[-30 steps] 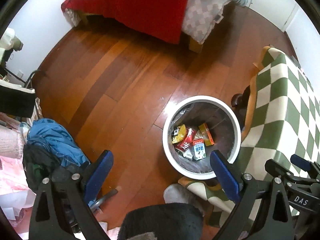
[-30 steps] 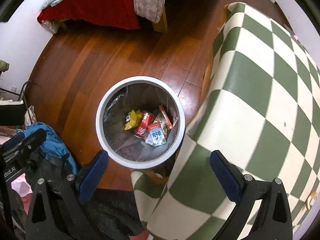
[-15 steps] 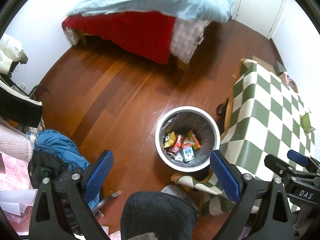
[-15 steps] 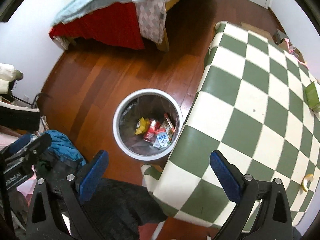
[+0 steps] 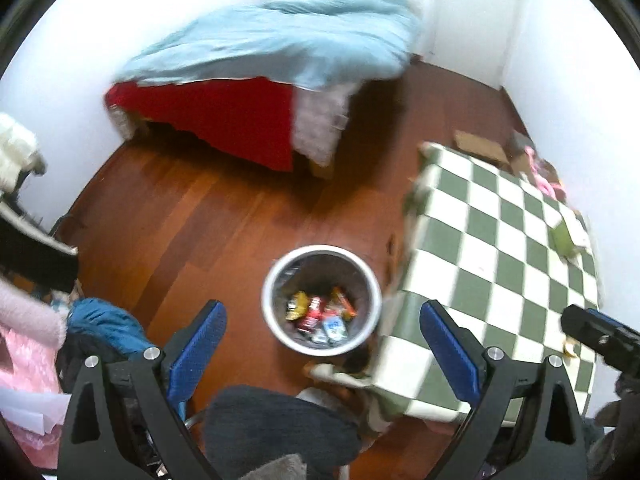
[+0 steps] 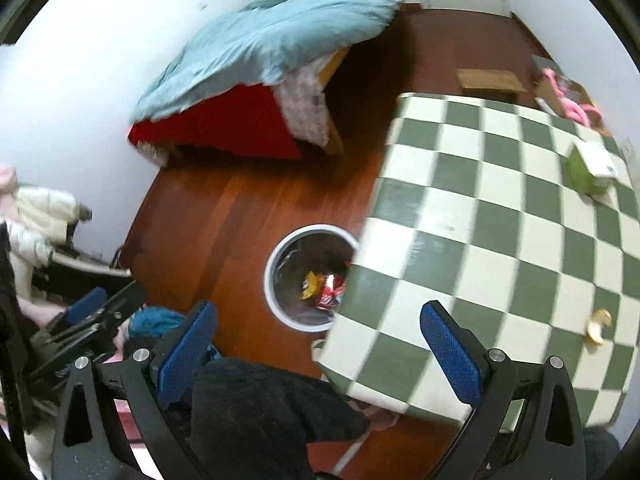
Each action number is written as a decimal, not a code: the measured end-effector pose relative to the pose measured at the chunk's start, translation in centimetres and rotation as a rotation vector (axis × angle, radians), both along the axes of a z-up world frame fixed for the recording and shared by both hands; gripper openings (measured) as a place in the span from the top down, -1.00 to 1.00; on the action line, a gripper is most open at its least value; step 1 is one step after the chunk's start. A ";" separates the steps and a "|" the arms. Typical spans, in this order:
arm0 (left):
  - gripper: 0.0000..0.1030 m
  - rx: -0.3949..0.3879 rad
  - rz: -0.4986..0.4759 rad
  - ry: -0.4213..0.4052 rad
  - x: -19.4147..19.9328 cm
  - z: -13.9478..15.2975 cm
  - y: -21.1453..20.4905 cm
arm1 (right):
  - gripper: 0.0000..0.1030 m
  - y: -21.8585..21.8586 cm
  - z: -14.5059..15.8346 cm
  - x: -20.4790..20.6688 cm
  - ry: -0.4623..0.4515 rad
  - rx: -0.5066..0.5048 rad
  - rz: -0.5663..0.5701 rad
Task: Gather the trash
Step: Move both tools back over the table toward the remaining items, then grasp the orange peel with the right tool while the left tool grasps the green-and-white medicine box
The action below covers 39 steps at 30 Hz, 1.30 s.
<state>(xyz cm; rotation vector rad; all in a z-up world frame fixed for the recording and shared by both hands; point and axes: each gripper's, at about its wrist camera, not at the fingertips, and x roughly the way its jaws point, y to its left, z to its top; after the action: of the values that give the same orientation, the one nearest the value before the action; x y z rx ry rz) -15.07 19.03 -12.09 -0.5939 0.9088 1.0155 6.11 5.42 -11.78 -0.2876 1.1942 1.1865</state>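
Both sets of fingers are spread wide, nothing between the blue pads. Left gripper (image 5: 322, 344) looks down on the trash bin (image 5: 374, 322), which sits on the wood floor (image 5: 192, 232) just ahead of the pads. Right gripper (image 6: 318, 346) has the bin (image 6: 272, 300) at about 12 o'clock too, partly hidden by the corner of the checkered table (image 6: 500, 240).

Bin contents: a few wrappers and a red can, already in.

Remaining trash on the table, judged from the right wrist view:
- yellow peel-like scrap (image 6: 598, 326) at 3 o'clock from the right pads, near the table's right edge
- green carton (image 6: 590, 168) at 1–2 o'clock, far side of the table

Left view shows the same two: scrap (image 5: 570, 346) beside the right gripper's body, carton (image 5: 564, 236) at 2 o'clock.

Suggested step: right gripper takes the scrap first, it's nearest.
- Both views are motion-blurred; settle before descending.
- Scrap is small and lies flat; come in low, pads straddling it, close fully.
- Cloth may bunch, so avoid pinching fabric with it.
- Carry it to the bin at 9–10 o'clock from the scrap and release over the opening, clear of the table corner.
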 end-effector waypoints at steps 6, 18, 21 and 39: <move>-0.91 -0.070 -0.169 0.053 10.6 -5.8 -3.6 | -0.99 -7.2 -3.6 9.0 -0.025 -0.112 -0.208; -0.91 -0.189 -0.439 0.229 26.3 -17.5 -11.2 | -0.97 -16.8 -17.8 23.4 0.085 -0.316 -0.495; -0.91 -0.182 -0.463 0.258 27.6 -18.5 -11.8 | -0.87 -16.2 -19.5 24.1 0.073 -0.311 -0.487; -1.00 0.034 -0.850 0.259 42.2 -12.4 -11.6 | 0.37 -16.3 -17.5 34.3 0.115 -0.197 -0.579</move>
<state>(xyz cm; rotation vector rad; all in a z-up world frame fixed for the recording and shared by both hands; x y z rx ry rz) 27.15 7.39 -24.52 -0.0084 1.2178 0.3327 40.44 -10.88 -29.28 -0.0098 1.3771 0.5885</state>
